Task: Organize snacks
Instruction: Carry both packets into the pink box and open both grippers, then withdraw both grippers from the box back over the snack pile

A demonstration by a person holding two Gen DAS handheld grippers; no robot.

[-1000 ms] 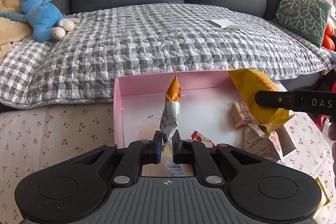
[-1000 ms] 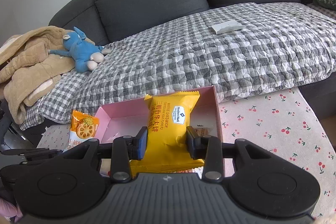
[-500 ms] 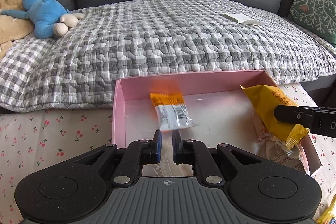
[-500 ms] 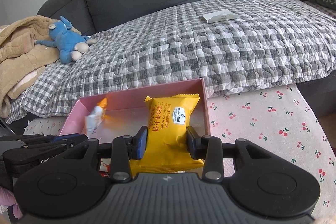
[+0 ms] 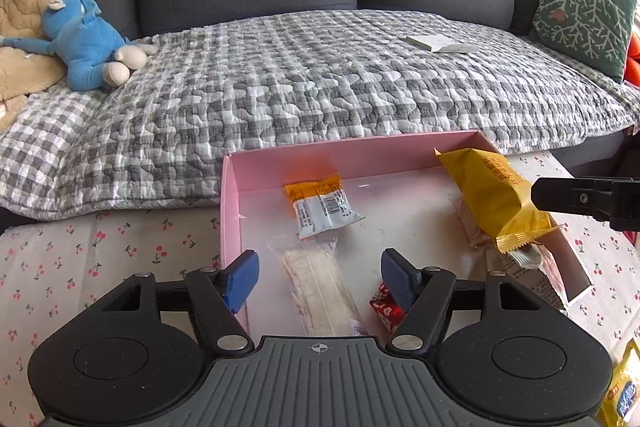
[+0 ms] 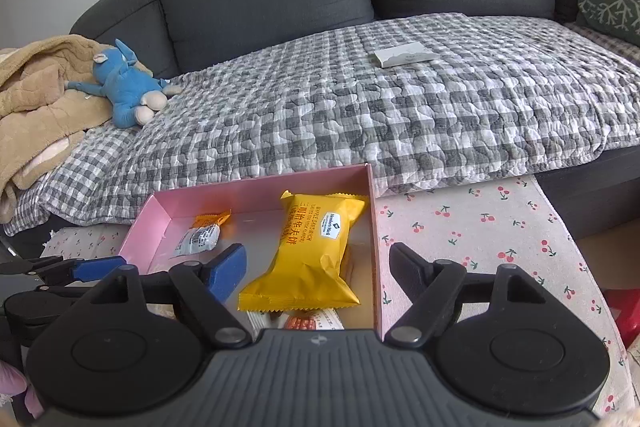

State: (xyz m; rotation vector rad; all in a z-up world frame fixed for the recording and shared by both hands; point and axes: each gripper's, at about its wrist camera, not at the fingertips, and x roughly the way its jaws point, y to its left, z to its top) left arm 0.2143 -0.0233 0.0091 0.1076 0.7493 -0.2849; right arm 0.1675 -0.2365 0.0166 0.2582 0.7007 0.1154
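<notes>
A pink box (image 5: 229, 211) (image 6: 372, 211) stands on the cherry-print table before the sofa. An orange-and-white snack packet (image 5: 322, 207) (image 6: 202, 233) lies inside near its back wall. A yellow waffle packet (image 6: 310, 255) (image 5: 494, 197) lies at the box's right side on other snacks. My left gripper (image 5: 320, 277) is open and empty over the box's front, above a clear-wrapped bar (image 5: 322, 291) and a red wrapper (image 5: 386, 309). My right gripper (image 6: 316, 269) is open, its fingers on either side of the yellow packet and apart from it.
The grey checked quilt (image 5: 320, 79) covers the sofa seat behind the box. A blue plush toy (image 5: 86, 41) and a tan blanket lie at left, a green cushion (image 5: 584, 19) at right. Another yellow packet (image 5: 622, 393) lies on the table at lower right.
Both grippers opened. The orange packet dropped from my left gripper into the box and lies flat. The yellow packet left my right gripper and rests in the box.
</notes>
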